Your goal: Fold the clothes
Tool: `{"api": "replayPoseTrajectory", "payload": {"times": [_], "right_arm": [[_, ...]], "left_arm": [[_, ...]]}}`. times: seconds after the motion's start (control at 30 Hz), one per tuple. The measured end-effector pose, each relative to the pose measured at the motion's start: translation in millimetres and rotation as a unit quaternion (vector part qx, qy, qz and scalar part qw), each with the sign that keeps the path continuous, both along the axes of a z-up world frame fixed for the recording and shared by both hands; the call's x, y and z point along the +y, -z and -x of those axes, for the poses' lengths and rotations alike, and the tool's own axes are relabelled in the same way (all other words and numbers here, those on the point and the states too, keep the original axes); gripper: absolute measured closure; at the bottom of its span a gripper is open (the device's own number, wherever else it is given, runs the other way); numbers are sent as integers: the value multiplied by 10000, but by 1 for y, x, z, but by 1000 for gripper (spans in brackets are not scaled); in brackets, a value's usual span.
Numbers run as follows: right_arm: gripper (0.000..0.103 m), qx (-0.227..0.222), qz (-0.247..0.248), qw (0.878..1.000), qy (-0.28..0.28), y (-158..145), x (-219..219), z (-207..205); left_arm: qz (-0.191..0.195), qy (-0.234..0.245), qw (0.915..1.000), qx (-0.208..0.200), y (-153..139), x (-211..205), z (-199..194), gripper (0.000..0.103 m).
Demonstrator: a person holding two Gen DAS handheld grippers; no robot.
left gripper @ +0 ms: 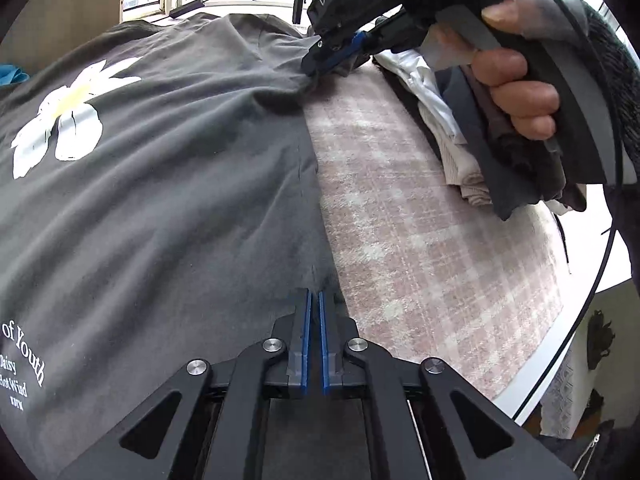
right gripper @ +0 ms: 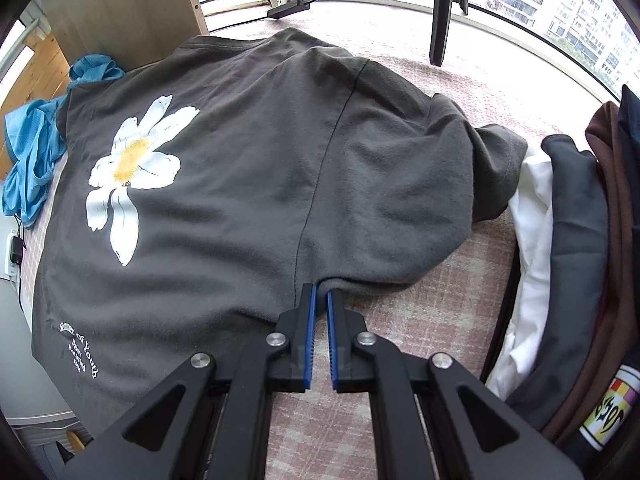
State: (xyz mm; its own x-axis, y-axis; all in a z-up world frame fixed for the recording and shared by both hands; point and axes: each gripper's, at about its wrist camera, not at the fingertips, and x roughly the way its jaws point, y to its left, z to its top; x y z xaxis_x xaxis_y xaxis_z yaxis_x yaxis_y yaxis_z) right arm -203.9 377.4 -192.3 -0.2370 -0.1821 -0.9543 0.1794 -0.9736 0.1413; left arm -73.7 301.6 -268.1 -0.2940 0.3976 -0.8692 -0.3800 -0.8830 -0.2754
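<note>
Dark grey T-shirt (right gripper: 248,184) lies spread, print side up, on pink plaid cloth (right gripper: 452,304) – daisy print (right gripper: 132,168) toward its left half, white lettering (right gripper: 80,350) near the near-left hem.

L wrist view: left gripper (left gripper: 315,300) has its blue pads nearly together, pinching the shirt's right edge at the near end; fabric puckers at the tips. Only this view shows the right gripper (left gripper: 320,56) from outside – held in a bare hand (left gripper: 516,92), tips clamped on the same edge farther up, cloth bunched there.

R wrist view: right gripper's pads (right gripper: 310,328) are close together, with a fold of shirt edge nipped between the tips. Seen only here – blue garment (right gripper: 36,152) crumpled beyond the shirt's left side, tripod legs (right gripper: 440,12) by the window.

Both views: stack of folded clothes (left gripper: 480,140) to the right of the shirt, white, grey, brown layers.
</note>
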Motion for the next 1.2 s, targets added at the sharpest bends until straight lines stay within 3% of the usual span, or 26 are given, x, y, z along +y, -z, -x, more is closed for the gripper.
{"api": "replayPoseTrajectory", "payload": {"times": [0.13,0.2,0.27,0.3,0.4,0.5,0.6,0.7,0.77,0.93,1.0,1.03,1.13,1.2], "right_arm": [[98,50,337,9994,22,-9,7,-6],[99,289,157,9994,85,-15,15,-11],[101,583,-140,9981,161,-21,24,-16],[101,584,-193,9979,211,-19,29,-16],[102,314,-109,9988,362,-4,40,-8],[102,492,-184,9981,307,-13,35,-7],[101,193,40,9995,265,-13,33,-1],[89,-117,388,9985,358,-8,35,1],[75,-259,371,9978,479,0,32,1],[74,-596,957,9903,815,15,33,9],[81,-387,923,9921,757,13,28,10],[99,-245,893,9932,707,9,28,9],[100,232,771,9953,538,-9,30,7],[100,303,585,9957,648,-7,38,13]], "left_arm": [[-513,0,9987,-31,-21,-15,-5,101],[-800,97,9967,101,-43,-18,-14,101],[-616,479,9961,423,-51,-7,-25,101],[-378,583,9969,369,-43,0,-23,101],[-463,367,9981,-154,-14,-3,-10,101],[-593,444,9972,-86,-19,-8,-11,101],[-391,532,9978,-32,-21,-2,-9,101],[-297,548,9981,-21,-22,-4,-10,100],[-256,554,9981,-24,-22,-2,-8,100],[-216,568,9982,-7,-17,7,-5,100],[-211,593,9980,-13,-17,7,-7,100],[-226,604,9979,-17,-18,7,-7,100],[-320,646,9974,58,-25,4,-9,100],[-337,627,9974,98,-20,9,-8,100]]}}
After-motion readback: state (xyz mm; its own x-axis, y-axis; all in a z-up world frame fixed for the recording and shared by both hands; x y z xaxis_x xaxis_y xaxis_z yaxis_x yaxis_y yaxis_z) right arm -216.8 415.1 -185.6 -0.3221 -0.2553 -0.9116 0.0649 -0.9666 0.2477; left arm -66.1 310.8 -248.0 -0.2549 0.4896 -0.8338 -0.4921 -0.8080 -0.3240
